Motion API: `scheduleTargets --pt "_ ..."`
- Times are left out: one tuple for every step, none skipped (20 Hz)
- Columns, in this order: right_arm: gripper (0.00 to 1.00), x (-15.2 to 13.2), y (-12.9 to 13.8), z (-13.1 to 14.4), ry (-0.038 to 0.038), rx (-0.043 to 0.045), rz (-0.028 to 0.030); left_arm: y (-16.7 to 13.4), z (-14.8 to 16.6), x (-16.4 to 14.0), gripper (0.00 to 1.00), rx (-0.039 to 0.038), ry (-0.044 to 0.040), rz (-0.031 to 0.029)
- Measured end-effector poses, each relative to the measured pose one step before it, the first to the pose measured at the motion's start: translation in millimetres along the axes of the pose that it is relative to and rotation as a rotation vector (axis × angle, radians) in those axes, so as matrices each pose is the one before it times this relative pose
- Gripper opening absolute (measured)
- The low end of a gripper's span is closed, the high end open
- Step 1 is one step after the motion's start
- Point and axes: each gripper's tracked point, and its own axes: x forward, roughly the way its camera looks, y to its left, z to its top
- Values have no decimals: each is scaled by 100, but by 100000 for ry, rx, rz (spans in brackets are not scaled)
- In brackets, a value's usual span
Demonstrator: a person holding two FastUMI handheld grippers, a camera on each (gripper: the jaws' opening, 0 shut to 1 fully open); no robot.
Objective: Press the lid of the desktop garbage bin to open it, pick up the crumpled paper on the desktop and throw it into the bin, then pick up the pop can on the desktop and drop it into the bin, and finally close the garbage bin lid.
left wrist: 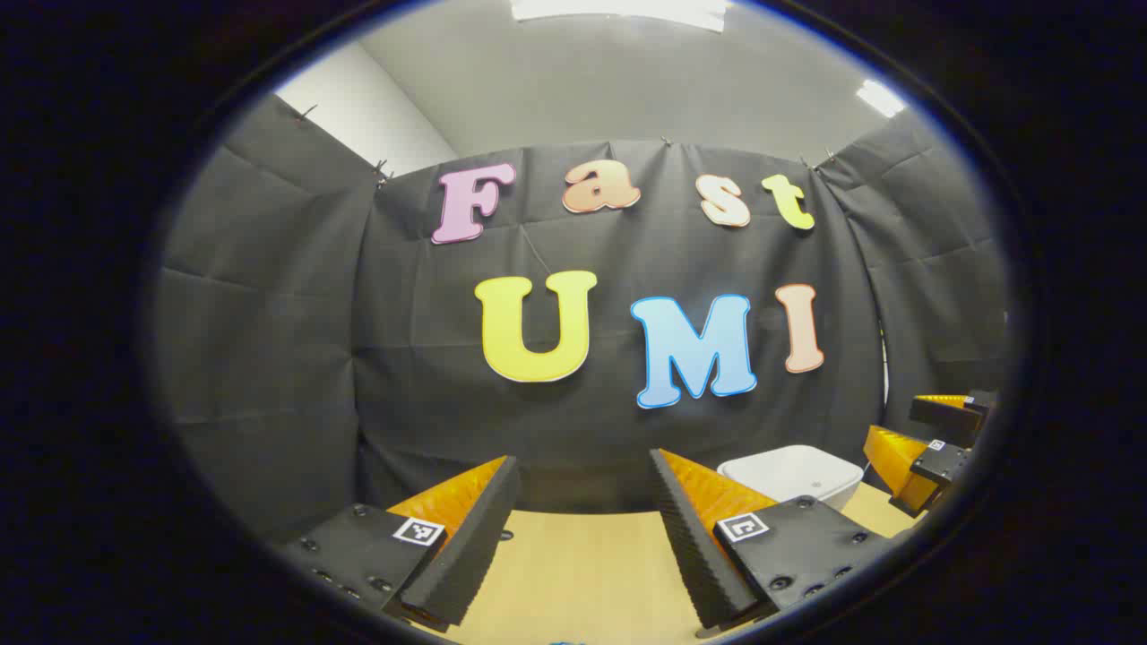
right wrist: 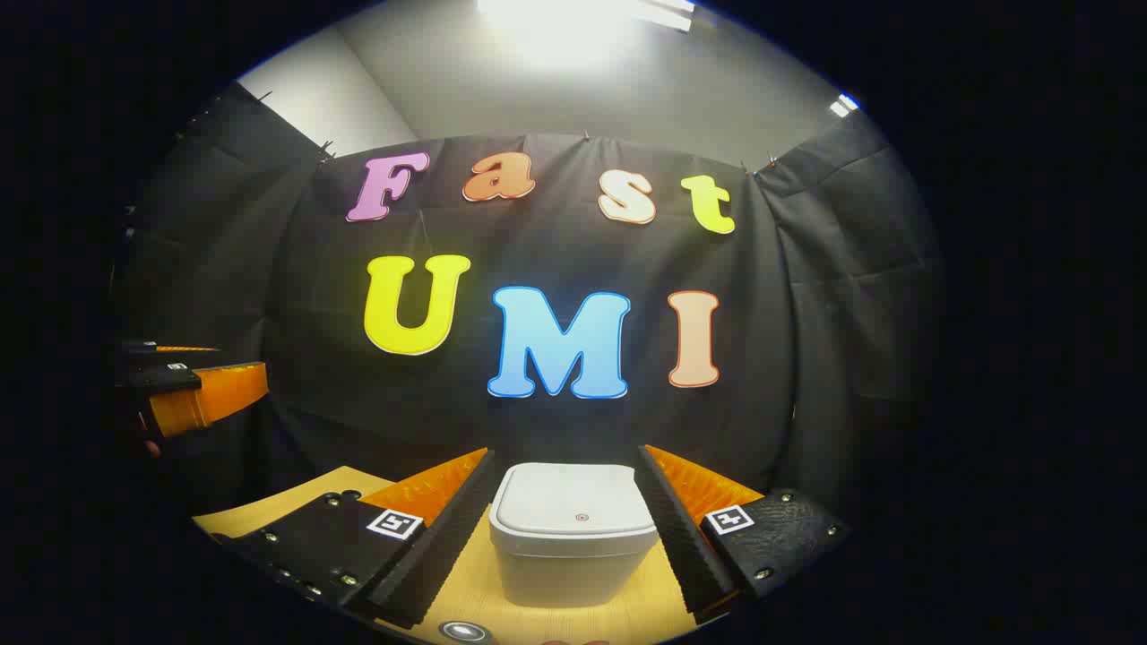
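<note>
Bin (right wrist: 573, 528) lid is seen closed, framed between wide-spread right gripper (right wrist: 566, 528) jaws. Lid centre should be pressed squarely. Left gripper (left wrist: 587, 528) is held wide, empty.

Both views look low and level across the pale wooden counter (left wrist: 573, 555) toward the booth's back wall, sharing the closed white plastic bin (right wrist: 573, 528), nearer in the right gripper view.

There is one white garbage bin (right wrist: 573, 533) with one lid (right wrist: 573, 509) on it, shut. It sits on one wooden desktop (left wrist: 582, 564). There are two grippers: one left gripper (left wrist: 582, 537) and one right gripper (right wrist: 566, 528). At the desktop's near edge is one small round thing (right wrist: 463, 632), maybe a can top.
</note>
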Motion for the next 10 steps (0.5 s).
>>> scheduleTargets --pt "99 -138 -254 -242 446 146 -382 -141 -13 -114 100 -146 145 -236" --pt "99 -59 -161 -110 303 -123 -254 -230 47 -120 100 -197 -15 -408" --pt "99 -19 48 -158 490 179 259 -79 -117 -61 100 -2 143 -53" --pt "99 29 14 -183 591 442 404 -22 -208 -62 95 287 326 121" --pt "99 14 -1 -127 438 413 395 -45 -13 80 95 318 241 97" --pt "99 111 -5 50 127 339 357 3 -133 11 100 88 329 127" --pt "99 36 -30 22 -34 239 315 -12 -77 131 95 -214 185 66" --pt "99 91 -50 14 -84 24 192 -51 -7 42 95 -509 28 -170" --pt "99 178 5 0 -32 -160 166 -96 -86 107 95 -334 87 56" --pt "99 171 -76 -7 9 -136 184 90 20 157 95 -58 154 386"
